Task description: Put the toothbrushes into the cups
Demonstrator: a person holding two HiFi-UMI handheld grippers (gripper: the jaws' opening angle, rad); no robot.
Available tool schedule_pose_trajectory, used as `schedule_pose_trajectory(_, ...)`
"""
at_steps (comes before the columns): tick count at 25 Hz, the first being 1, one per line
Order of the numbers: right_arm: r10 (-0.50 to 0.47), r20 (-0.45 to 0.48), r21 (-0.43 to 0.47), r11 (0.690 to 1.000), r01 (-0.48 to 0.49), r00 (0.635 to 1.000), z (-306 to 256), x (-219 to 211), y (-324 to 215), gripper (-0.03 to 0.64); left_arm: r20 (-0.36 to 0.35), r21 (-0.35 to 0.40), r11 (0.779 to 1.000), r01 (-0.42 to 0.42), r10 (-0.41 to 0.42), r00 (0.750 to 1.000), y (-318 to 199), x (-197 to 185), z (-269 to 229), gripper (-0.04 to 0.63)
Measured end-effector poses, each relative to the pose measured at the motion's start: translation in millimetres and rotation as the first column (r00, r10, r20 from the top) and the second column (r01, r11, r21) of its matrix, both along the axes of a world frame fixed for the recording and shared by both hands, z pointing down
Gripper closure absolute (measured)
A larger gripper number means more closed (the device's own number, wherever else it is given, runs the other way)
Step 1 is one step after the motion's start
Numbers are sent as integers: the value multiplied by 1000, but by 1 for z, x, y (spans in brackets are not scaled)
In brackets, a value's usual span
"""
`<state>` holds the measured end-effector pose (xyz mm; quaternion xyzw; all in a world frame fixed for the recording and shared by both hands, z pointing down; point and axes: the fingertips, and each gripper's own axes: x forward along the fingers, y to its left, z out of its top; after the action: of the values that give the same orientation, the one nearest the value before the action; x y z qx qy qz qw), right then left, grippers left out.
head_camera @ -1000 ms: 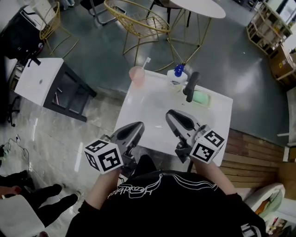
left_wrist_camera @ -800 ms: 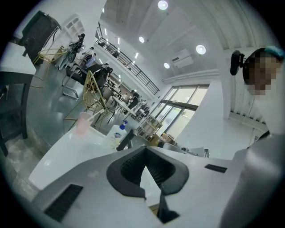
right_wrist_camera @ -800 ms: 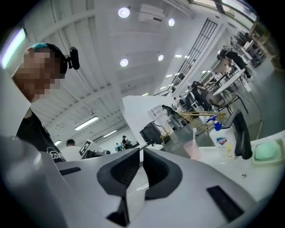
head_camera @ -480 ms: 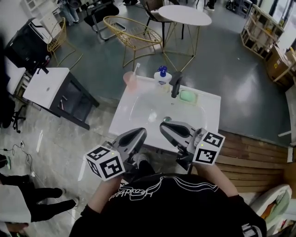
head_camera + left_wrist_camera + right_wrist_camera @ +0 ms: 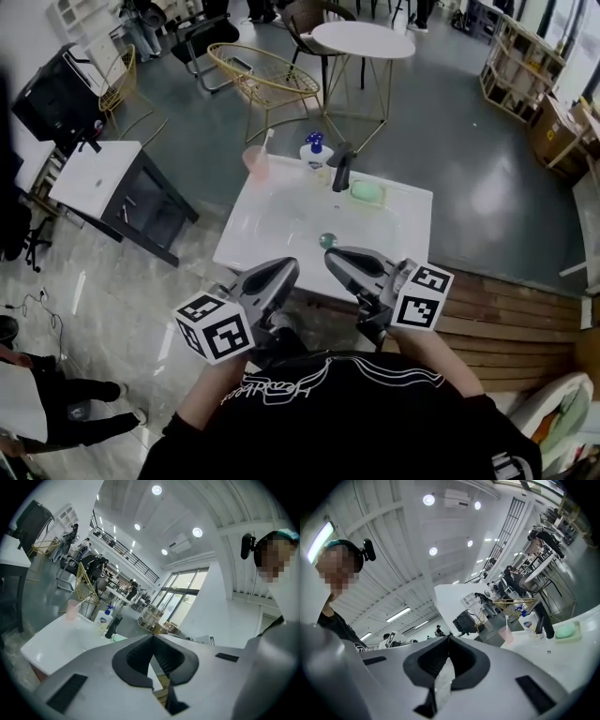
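Observation:
A pink cup (image 5: 254,161) with a white toothbrush (image 5: 266,141) standing in it sits on the far left corner of the white sink (image 5: 403,220). The same cup (image 5: 71,610) appears far off in the left gripper view and, as the pink cup (image 5: 505,633), in the right gripper view. My left gripper (image 5: 281,268) and right gripper (image 5: 334,254) hang side by side in front of the sink's near edge, close to the person's chest. Both are well short of the cup. The left gripper (image 5: 152,636) is shut with nothing in it, and so is the right gripper (image 5: 449,637).
A soap bottle (image 5: 316,150), a black faucet (image 5: 341,171) and a green soap bar (image 5: 366,191) line the sink's back edge. A white side table (image 5: 89,173) stands to the left. Gold wire chairs (image 5: 267,80) and a round table (image 5: 363,39) stand beyond.
Both grippers have drawn back together from over the basin toward the person, and the sink now lies farther away in the head view. The cup and toothbrush have not moved.

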<state>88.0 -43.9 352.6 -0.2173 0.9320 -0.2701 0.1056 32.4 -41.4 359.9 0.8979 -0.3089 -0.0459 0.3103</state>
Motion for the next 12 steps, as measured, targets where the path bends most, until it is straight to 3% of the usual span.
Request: schedule_pose_trajectory(12, -14, 0, 42, 999, 14, 1000, -15, 7, 29, 586, 9, 47, 999, 5, -5, 1000, 28, 9, -18, 589)
